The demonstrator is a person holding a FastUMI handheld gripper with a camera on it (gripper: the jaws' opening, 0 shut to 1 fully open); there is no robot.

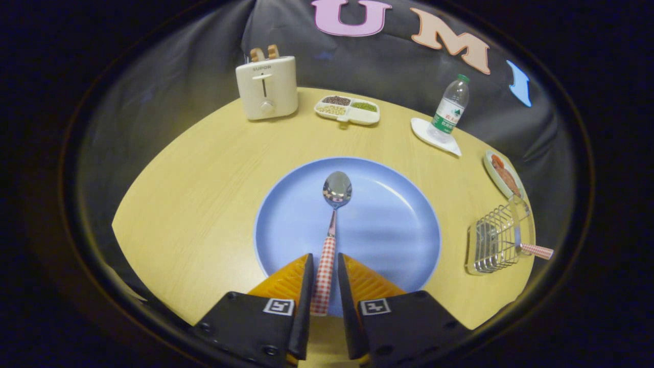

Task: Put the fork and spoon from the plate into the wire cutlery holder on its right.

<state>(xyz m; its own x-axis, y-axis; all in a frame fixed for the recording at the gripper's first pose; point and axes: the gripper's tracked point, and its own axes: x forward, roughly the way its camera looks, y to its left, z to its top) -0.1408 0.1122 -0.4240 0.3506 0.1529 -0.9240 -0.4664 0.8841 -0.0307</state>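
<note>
A spoon (337,189) with a red-checked handle lies on the blue plate (388,220), its bowl pointing away from me. My gripper (325,258) straddles the handle, one finger on each side. A thin strip of plate shows between the handle and the right finger, so the jaws stand slightly apart. The wire cutlery holder (493,245) stands to the right of the plate near the table edge. A second red-checked handle (537,250), probably the fork's, sticks out of the holder to the right.
Beyond the plate stand a cream toaster (266,87), a divided dish of beans (347,110) and a water bottle (449,110) on a white coaster. A small plate of food (503,174) sits behind the holder. The round wooden table (204,204) ends close behind the holder.
</note>
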